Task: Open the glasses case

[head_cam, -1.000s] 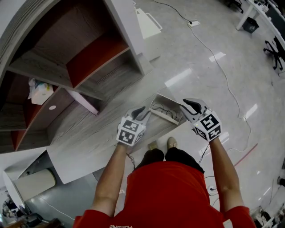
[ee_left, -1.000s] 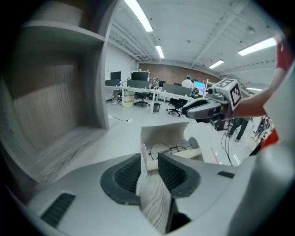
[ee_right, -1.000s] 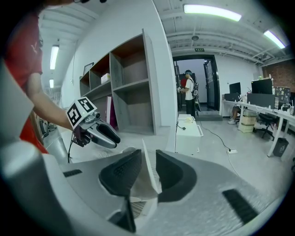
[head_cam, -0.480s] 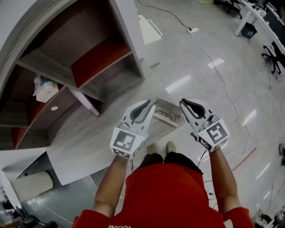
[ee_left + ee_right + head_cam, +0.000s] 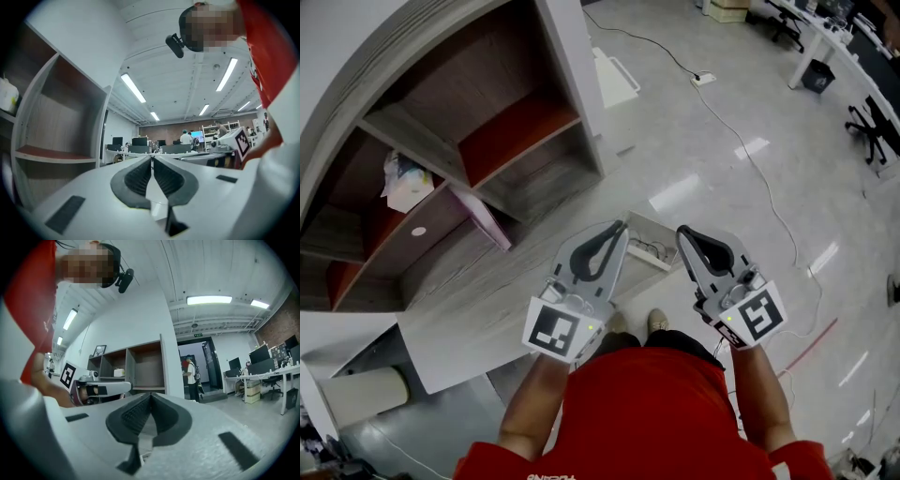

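The white glasses case (image 5: 649,246) lies open at the edge of the grey wooden table (image 5: 478,300), with glasses showing inside it. Both grippers are held high above it and partly cover it. My left gripper (image 5: 622,225) points level into the room; its jaws are closing, the tips (image 5: 151,157) nearly meet, and nothing is between them. My right gripper (image 5: 681,231) is shut and empty, its dark pads (image 5: 140,411) pressed together. The left gripper view shows the right gripper (image 5: 234,140) alongside. The right gripper view shows the left gripper (image 5: 101,389).
A tall shelf unit (image 5: 487,122) with red-lined compartments stands behind the table, and a plastic bag (image 5: 408,183) sits on one shelf. A white bin (image 5: 366,389) is at lower left. A cable (image 5: 750,159) and power strip (image 5: 705,78) lie on the glossy floor.
Both grippers have risen from beside the case toward the head camera. Their jaws have closed from open to nearly together. The case stays open on the table.
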`<state>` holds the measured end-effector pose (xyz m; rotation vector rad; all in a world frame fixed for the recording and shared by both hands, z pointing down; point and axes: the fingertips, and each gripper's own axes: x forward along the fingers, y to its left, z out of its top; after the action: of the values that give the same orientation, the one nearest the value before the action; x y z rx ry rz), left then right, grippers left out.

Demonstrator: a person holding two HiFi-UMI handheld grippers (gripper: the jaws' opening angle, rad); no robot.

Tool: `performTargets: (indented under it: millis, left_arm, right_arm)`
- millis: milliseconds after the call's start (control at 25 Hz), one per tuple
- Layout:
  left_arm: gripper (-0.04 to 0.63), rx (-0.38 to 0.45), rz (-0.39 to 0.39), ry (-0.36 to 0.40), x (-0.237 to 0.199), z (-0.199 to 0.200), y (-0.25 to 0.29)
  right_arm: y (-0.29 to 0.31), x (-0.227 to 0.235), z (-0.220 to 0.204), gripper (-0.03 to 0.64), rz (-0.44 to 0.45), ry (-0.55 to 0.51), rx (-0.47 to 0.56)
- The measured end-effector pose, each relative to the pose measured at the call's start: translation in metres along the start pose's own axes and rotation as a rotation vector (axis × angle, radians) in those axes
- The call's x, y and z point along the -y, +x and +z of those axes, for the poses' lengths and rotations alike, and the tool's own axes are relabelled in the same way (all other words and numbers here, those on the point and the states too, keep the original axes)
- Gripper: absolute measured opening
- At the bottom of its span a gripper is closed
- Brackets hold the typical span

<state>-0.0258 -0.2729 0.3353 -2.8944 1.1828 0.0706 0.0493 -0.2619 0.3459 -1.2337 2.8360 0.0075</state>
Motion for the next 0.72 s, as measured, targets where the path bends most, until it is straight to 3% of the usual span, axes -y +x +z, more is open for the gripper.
performTargets:
  millis: [320, 720]
  left_arm:
    - [0.009, 0.047, 0.031, 0.015, 0.006, 0.012, -0.020]
    - [0.009, 0.061, 0.033, 0.022, 0.011, 0.016, -0.031]
  right_arm:
    - [-0.012, -0.026, 0.014, 0.005, -0.009, 0.041, 0.058]
    - [-0.016, -0.040, 0.014, 0.003, -0.008, 0.034, 0.046]
